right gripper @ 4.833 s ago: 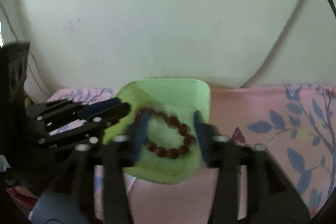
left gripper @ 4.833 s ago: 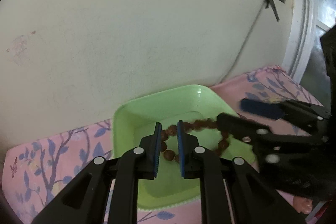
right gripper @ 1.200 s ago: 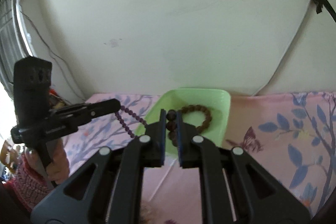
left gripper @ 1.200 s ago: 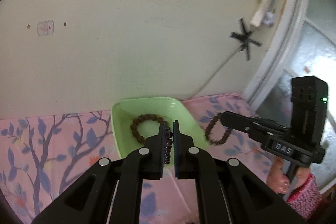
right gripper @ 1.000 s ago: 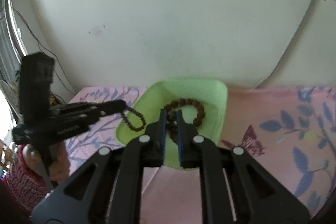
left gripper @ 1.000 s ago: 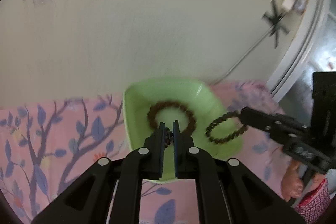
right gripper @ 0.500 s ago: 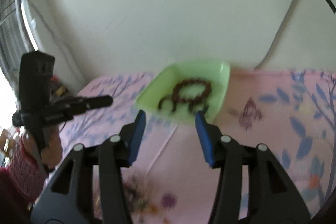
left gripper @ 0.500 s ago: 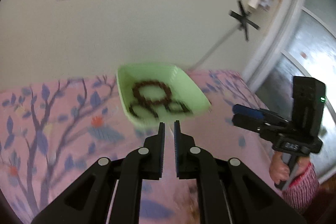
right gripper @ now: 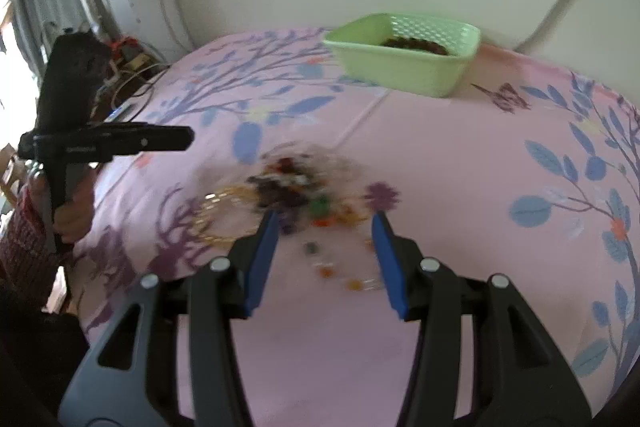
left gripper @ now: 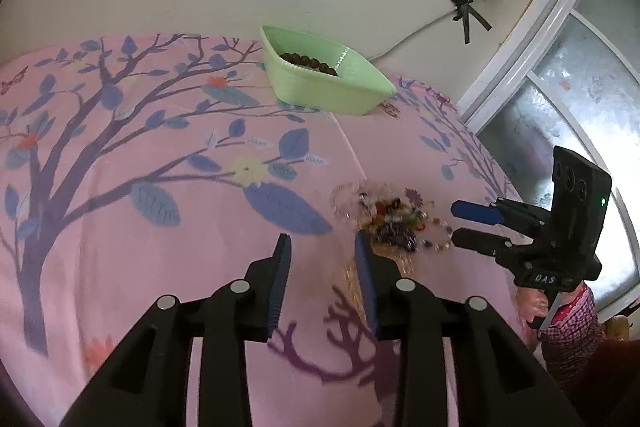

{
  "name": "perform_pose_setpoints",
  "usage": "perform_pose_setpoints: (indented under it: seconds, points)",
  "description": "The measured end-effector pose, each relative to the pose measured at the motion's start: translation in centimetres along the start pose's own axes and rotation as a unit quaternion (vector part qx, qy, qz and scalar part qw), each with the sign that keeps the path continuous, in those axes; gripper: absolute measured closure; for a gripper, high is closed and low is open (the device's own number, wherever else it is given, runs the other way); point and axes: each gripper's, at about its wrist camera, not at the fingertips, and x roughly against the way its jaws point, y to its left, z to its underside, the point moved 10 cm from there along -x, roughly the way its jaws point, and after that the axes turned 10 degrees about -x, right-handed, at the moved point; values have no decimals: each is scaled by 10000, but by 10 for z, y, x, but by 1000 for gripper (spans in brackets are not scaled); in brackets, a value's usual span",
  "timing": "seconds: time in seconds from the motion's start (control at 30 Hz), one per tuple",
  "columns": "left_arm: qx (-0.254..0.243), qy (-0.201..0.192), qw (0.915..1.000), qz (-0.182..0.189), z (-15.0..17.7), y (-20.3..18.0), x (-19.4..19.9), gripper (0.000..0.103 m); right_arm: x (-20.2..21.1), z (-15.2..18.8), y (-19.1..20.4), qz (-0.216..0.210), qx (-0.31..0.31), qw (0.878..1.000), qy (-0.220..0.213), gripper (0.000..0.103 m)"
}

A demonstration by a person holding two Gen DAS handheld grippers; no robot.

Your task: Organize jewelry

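Both tongs hung empty above the jewelry pile [left gripper: 394, 223]: the left gripper [left gripper: 322, 247] had just parted its jaws, and the right gripper [right gripper: 324, 223] stood wider.

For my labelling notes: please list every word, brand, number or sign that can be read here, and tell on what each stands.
"DAS": white letters on the black body of the right claw, seen from the left wrist view.
Left claw: a pale marking on its black side, too blurred to read.
Green basket, pink floral cloth, wall: no text.
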Motion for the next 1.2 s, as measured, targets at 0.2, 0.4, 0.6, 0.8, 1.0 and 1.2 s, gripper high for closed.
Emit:
perform_pose_setpoints:
  seconds: [0.2, 0.4, 0.6, 0.8, 1.0, 1.2]
  points:
    - [-92, 80, 9997, 190, 11, -17, 0, 54, -9, 18, 38, -231, 294, 9991, 196, 56]
    - [-534, 473, 9974, 25, 29, -39, -31, 48, -8, 16, 20, -106, -29, 9999, 113, 56]
    - [-965, 459, 9936, -376, 31, -39, -38, 94, -9, 7, 27, -80, 129, 9999, 27, 56]
    - [-538, 307, 9968, -512, 38, -8, -6, 96, -32, 6, 63, 159, 964, 9952, 106, 56]
    - [-207, 30, 9971, -732, 45, 19, 35, 96, -64, 4, 69, 514, 1248, 9903, 317, 75]
    - [-151, -264, 9973, -668, 35, 16, 55, 96, -67, -1, 57, 279, 819, 9947, 556, 98]
